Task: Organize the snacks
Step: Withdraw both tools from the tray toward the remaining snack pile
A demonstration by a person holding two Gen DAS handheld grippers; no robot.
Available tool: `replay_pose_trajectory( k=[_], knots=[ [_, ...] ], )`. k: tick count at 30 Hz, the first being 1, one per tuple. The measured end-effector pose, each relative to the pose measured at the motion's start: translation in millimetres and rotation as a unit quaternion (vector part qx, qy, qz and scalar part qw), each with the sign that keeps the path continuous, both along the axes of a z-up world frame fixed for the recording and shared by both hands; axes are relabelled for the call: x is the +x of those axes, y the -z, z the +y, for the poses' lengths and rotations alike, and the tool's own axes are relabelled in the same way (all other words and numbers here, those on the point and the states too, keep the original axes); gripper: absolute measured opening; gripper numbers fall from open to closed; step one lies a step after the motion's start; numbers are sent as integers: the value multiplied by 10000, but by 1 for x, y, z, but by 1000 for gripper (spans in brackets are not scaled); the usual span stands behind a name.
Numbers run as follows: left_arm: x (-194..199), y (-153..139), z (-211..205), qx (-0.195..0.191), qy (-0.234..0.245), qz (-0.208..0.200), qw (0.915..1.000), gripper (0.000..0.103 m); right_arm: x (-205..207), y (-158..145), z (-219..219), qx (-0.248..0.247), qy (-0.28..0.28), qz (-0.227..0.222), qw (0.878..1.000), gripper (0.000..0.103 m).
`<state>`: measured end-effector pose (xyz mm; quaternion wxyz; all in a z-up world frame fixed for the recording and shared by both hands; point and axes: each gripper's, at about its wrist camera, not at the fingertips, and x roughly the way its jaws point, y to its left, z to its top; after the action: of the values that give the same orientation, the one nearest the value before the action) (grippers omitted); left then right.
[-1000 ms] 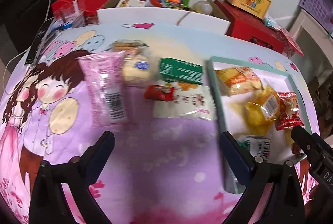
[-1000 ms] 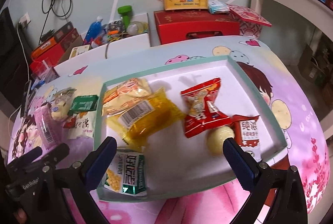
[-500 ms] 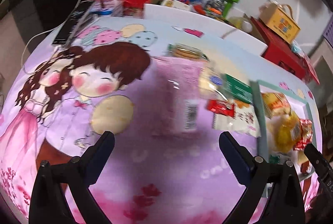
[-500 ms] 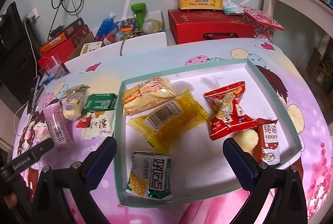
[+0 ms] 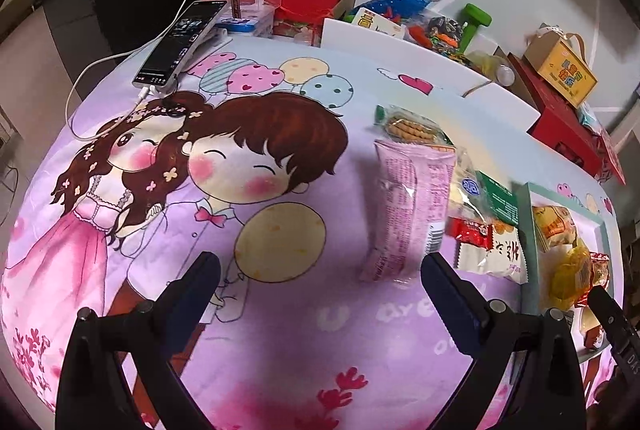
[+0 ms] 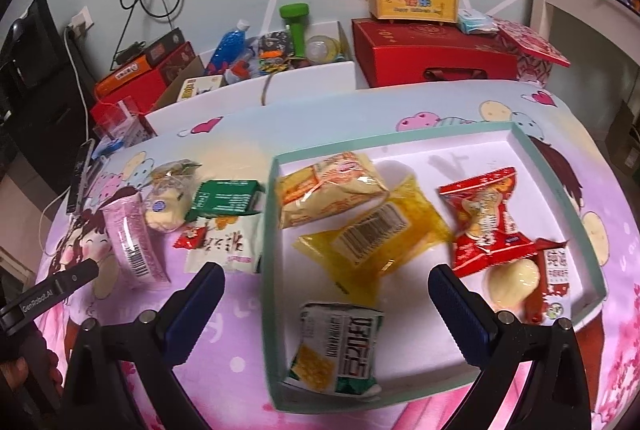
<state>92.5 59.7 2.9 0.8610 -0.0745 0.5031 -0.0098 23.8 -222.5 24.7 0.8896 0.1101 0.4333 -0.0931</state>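
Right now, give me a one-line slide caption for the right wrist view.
Open right gripper hovers over a teal-rimmed tray of snack packets; more snacks wait on the cartoon tablecloth.

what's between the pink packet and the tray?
Right wrist view: between the pink packet and the tray lie a clear-wrapped bun, a green packet, a small red candy and a white packet.

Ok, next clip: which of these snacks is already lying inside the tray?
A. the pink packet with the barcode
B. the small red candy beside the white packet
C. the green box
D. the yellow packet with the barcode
D: the yellow packet lies within the tray walls, while the other three sit on the cloth left of it.
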Motion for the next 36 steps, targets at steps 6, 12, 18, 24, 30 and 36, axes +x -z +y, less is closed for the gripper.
replay_pose_trajectory(
  k=[6, 12, 18, 24, 30, 36],
  knots=[
    [4, -2, 6, -56, -26, -14, 10000, 100, 6, 4, 9, 63, -140, 32, 9999, 103],
    [8, -1, 5, -50, 38, 4, 10000, 100, 12, 4, 14, 77, -207, 40, 9997, 103],
    [13, 1, 5, 5, 61, 38, 10000, 100, 16, 5, 19, 78, -254, 60, 9996, 103],
    [17, 5, 4, -5, 135, 58, 9999, 100, 20, 7, 25, 19, -289, 116, 9995, 103],
    [20, 4, 2, -61, 205, -6, 9998, 100, 26, 9, 33, -44, -394, 151, 9991, 103],
    [24, 5, 5, -302, 222, -42, 9993, 100, 37, 16, 43, -144, -430, 269, 9986, 103]
  ],
)
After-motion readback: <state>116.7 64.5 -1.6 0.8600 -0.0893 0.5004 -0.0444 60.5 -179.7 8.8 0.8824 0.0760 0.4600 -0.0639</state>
